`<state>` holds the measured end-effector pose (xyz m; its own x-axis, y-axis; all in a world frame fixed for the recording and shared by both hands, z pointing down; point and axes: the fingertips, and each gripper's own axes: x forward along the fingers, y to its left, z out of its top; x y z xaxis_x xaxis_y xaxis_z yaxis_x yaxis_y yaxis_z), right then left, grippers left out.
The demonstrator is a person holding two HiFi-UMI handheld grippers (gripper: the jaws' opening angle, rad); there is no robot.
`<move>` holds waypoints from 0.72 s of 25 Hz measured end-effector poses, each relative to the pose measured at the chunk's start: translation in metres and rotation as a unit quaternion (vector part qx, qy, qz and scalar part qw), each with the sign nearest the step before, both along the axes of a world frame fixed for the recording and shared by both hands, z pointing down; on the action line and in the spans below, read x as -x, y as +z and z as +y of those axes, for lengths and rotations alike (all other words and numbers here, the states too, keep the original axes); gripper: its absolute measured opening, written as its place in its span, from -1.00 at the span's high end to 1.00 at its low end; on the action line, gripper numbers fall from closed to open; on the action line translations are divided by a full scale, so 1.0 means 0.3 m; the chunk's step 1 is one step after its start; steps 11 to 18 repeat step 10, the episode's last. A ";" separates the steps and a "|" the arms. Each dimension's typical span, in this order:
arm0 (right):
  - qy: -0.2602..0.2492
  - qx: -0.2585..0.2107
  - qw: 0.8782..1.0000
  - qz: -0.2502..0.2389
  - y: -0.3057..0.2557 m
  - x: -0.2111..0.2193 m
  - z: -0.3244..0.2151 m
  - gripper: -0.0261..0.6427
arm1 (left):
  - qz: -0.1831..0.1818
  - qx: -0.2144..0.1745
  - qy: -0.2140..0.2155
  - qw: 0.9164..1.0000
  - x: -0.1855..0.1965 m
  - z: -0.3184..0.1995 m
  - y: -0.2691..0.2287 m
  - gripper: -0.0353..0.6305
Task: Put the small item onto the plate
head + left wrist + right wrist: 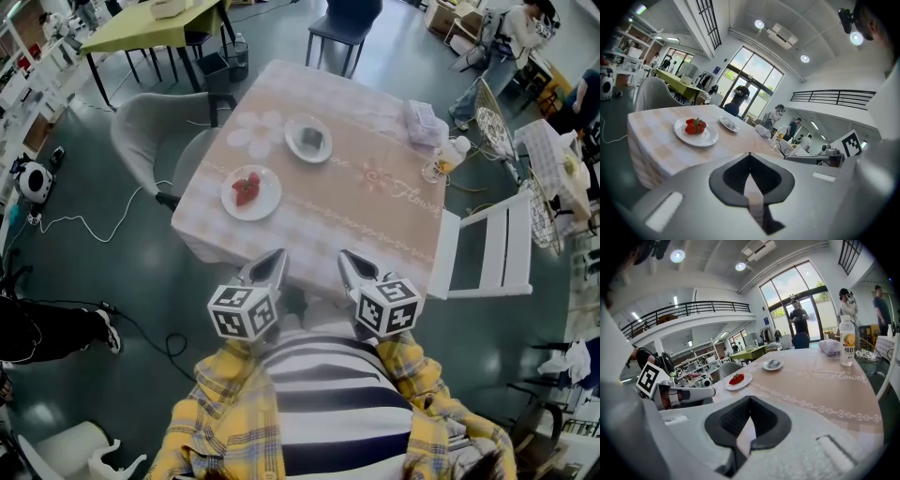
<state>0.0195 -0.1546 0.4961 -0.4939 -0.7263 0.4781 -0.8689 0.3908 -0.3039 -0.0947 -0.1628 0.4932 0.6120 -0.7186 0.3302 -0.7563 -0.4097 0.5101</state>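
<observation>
Grey chair [150,127] stands off the table's [375,211] far left corner, at about 10 o'clock from me.

My left tongs [275,257] hang over the near edge of the table and point to 12 o'clock. In the left gripper view the jaws are clenched tip to tip, with nothing between them.

The plate [269,201] sits on the table at 11 o'clock from the left tongs, well apart from them. The strawberry [247,187] lies on it, a little left of its middle, red with a green top. It is touched by neither tongs.

A dish [292,129] sits at 1 o'clock from the plate, near it but not touching. It holds a small grey thing [310,142] that I cannot make out.

My right tongs [348,258] hang just beside the left ones, over the same edge, also pointing to 12 o'clock. In the right gripper view their jaws are clenched as well and hold nothing.

A tissue pack [424,122] lies near the far right corner of the table. A bottle [448,156] with a yellow label stands at 5 o'clock from the pack, close to the right edge and between 1 and 2 o'clock from the right tongs.

A white chair [492,248] stands against the table's right side, at 3 o'clock from the right tongs.
</observation>
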 end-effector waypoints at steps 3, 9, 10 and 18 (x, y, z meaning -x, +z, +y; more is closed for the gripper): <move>-0.005 0.001 1.000 0.000 0.006 0.006 0.001 0.93 | -0.002 0.002 0.002 1.000 -0.005 0.001 0.006 0.89; -0.015 0.005 1.000 0.003 0.010 0.008 0.013 0.93 | -0.004 0.003 -0.001 1.000 -0.018 0.014 0.000 0.89; -0.016 0.005 1.000 0.003 0.009 0.008 0.015 0.93 | -0.004 0.003 -0.001 1.000 -0.021 0.015 -0.001 0.89; -0.016 0.005 1.000 0.003 0.009 0.008 0.015 0.93 | -0.004 0.003 -0.001 1.000 -0.021 0.015 -0.001 0.89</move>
